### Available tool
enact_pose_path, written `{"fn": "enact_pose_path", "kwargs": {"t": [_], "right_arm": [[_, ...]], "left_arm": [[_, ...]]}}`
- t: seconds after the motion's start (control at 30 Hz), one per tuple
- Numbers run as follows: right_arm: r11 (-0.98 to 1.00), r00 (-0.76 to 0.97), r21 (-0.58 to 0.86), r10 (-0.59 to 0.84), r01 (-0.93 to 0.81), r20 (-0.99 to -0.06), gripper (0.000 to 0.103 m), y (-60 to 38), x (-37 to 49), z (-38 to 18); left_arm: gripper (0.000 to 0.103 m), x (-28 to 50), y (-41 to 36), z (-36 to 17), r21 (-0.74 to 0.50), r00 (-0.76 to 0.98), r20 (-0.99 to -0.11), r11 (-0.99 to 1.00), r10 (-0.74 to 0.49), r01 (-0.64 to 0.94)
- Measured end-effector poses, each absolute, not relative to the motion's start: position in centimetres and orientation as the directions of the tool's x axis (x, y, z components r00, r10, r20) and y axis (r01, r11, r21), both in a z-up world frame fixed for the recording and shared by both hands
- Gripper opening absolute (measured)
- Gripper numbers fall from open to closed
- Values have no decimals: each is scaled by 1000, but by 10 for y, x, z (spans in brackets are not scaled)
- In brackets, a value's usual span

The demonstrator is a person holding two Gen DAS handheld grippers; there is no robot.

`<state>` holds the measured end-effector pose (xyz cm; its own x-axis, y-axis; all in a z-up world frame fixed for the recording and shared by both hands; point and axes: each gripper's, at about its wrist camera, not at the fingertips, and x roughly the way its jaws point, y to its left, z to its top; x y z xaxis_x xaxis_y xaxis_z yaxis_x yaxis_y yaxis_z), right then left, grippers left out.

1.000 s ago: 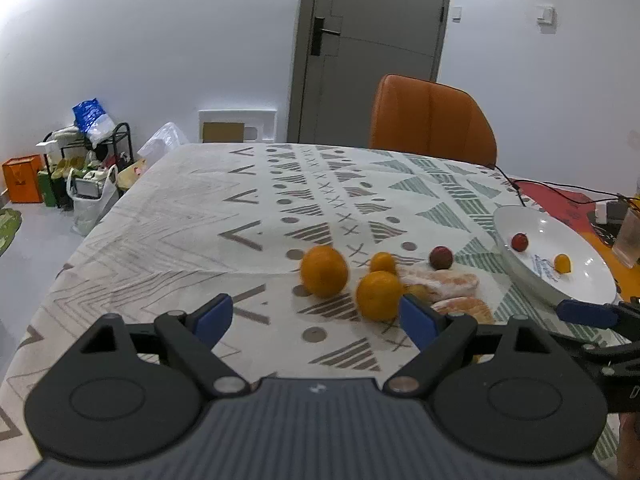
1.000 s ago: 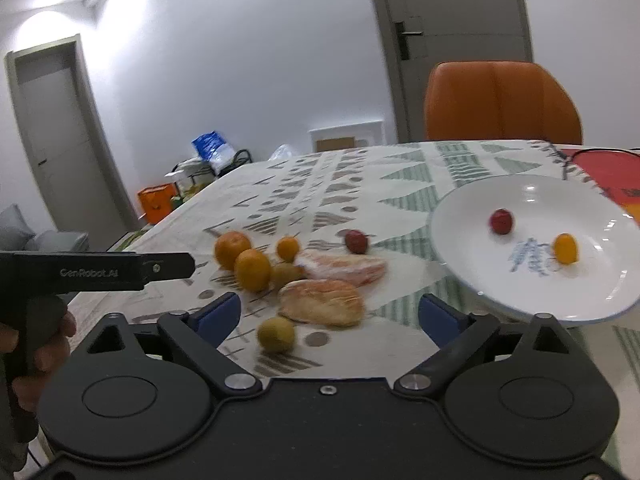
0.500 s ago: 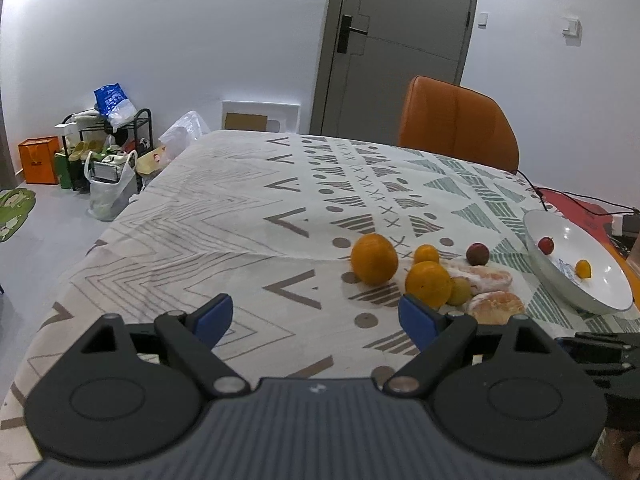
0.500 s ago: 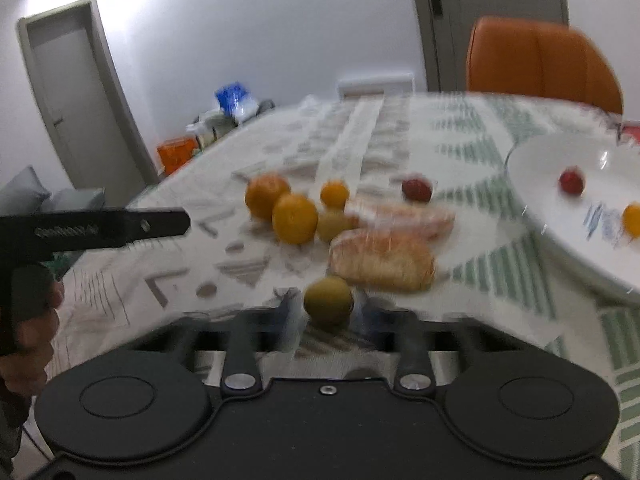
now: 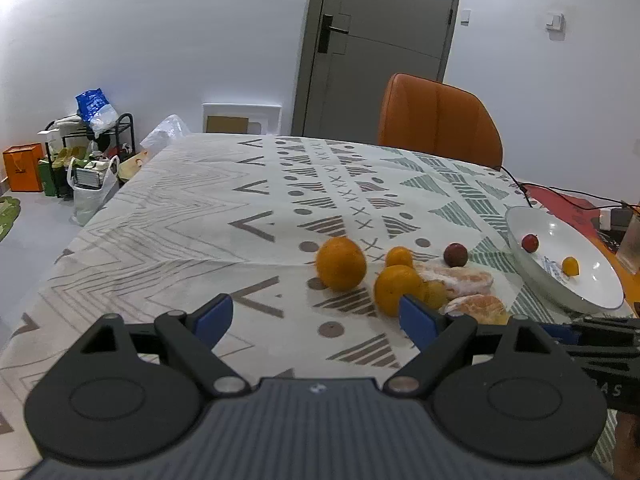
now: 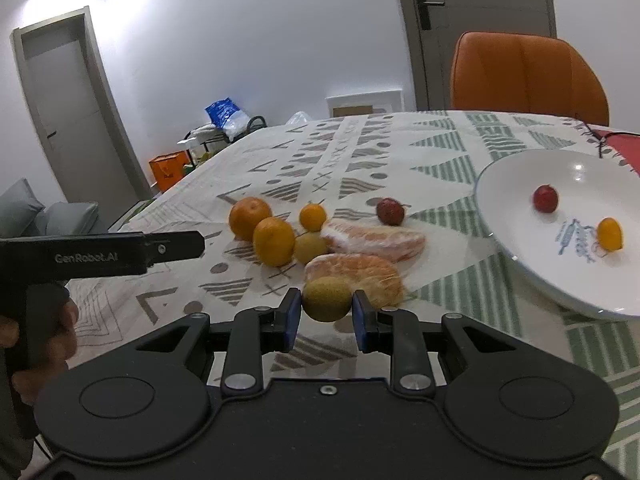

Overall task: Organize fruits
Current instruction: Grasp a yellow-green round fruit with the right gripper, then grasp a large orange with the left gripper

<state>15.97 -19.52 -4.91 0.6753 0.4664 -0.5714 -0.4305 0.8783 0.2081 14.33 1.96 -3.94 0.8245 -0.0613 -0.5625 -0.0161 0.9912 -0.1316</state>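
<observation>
Right wrist cam: our right gripper [image 6: 326,315] just clamped on the small green fruit [image 6: 326,299], near edge of the pile, plate [image 6: 516,248] to the right. Left gripper [image 5: 316,318] wide apart, nothing between.

Our right gripper [image 6: 326,316] clamps its blue fingers [image 6: 291,316] on a small green fruit [image 6: 326,299]; our left gripper [image 5: 316,316] hovers with fingers [image 5: 214,314] spread wide, nothing between them.

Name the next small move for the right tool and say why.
Probably lift straight up. The right tool is shut on the small green-yellow fruit, which sits low against a peeled citrus piece. Rising first should clear that piece before carrying toward the white plate.
</observation>
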Motion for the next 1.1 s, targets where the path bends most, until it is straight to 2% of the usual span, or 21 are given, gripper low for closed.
{"fn": "enact_pose_path", "kwargs": {"t": [0.37,0.6,0.67,0.77,0.8,0.83,1.1], "right_arm": [[898,710,206,435,-389,-553,26,-219,161,-41],[906,731,202,420,-372,-538,26,-231,160,-35],[911,738,198,410,-363,-535,26,-236,159,-34],[918,753,195,395,-345,-526,26,-245,157,-31],[920,757,196,390,-339,-524,26,-248,157,-29],[922,762,197,386,-332,-521,26,-251,156,-29],[938,791,198,346,-284,-504,26,-276,154,-27]], "left_arm": [[85,160,-3,-42,-166,813,-564,984,-142,56],[74,169,-16,-46,-179,806,-567,980,-171,83],[70,174,-20,-48,-175,803,-572,981,-168,81],[53,181,-24,-53,-185,792,-582,979,-182,89],[40,183,-24,-56,-193,786,-589,977,-187,88],[33,185,-24,-57,-199,780,-598,977,-185,79],[33,183,-24,-51,-192,791,-592,980,-158,52]]}}
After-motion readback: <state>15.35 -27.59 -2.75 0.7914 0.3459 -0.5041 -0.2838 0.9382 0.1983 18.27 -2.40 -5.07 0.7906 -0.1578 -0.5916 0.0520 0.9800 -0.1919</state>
